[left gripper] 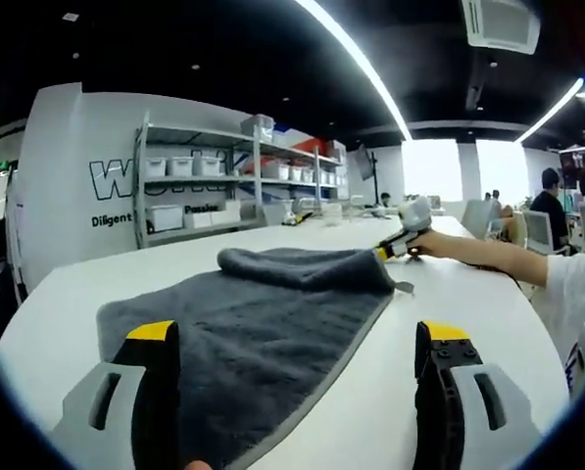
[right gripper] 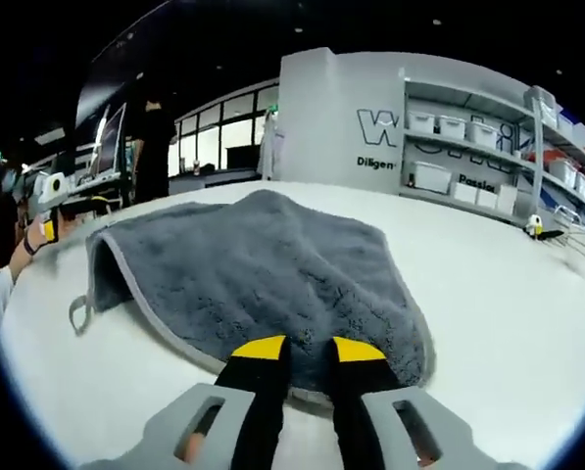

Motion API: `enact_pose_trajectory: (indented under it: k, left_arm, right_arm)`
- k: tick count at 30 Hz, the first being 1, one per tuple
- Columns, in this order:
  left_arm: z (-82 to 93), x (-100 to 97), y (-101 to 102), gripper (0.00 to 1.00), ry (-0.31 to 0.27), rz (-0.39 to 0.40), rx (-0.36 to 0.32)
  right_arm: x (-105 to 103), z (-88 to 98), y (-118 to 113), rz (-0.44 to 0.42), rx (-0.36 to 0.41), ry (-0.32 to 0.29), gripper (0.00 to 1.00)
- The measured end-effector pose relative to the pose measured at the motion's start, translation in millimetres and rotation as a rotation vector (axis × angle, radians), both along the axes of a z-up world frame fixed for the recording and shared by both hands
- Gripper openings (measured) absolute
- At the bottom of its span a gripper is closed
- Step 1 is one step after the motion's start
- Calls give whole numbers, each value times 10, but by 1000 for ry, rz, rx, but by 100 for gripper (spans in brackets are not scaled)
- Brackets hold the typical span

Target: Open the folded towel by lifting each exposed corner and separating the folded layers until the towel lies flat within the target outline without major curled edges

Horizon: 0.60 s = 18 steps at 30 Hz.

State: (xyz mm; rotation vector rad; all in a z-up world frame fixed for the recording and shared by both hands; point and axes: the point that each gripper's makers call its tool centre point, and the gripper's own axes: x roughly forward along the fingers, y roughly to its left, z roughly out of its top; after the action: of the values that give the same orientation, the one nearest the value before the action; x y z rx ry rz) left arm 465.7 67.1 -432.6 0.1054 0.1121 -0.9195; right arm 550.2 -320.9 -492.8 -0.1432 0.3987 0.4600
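The right tool point(right gripper: 307, 354) clenched the grey towel's point(right gripper: 263, 269) near edge, hiding that corner, while the left tool point(left gripper: 297, 338) hung released over the white desk point(left gripper: 449, 294).

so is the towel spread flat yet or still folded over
Still partly folded. The grey towel has one end doubled back into a raised fold, and the right tongs are shut on its edge. No target outline is visible.

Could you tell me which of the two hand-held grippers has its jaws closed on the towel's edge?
The right hand-held gripper: its jaws pinch the grey towel's near edge. The left hand-held gripper stands wide open, jaws apart over the towel.
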Motion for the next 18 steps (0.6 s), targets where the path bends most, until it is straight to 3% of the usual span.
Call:
enact_pose_trajectory:
  k: [9,18]
  left_arm:
    - [-23,21,37,99,4,21,3]
    - [10,42,84,99,-8,34,1]
  right_arm:
    - [-164,-16,-299,-110,-179,53,2]
    - [-362,-18,-785,-227,-185,149,2]
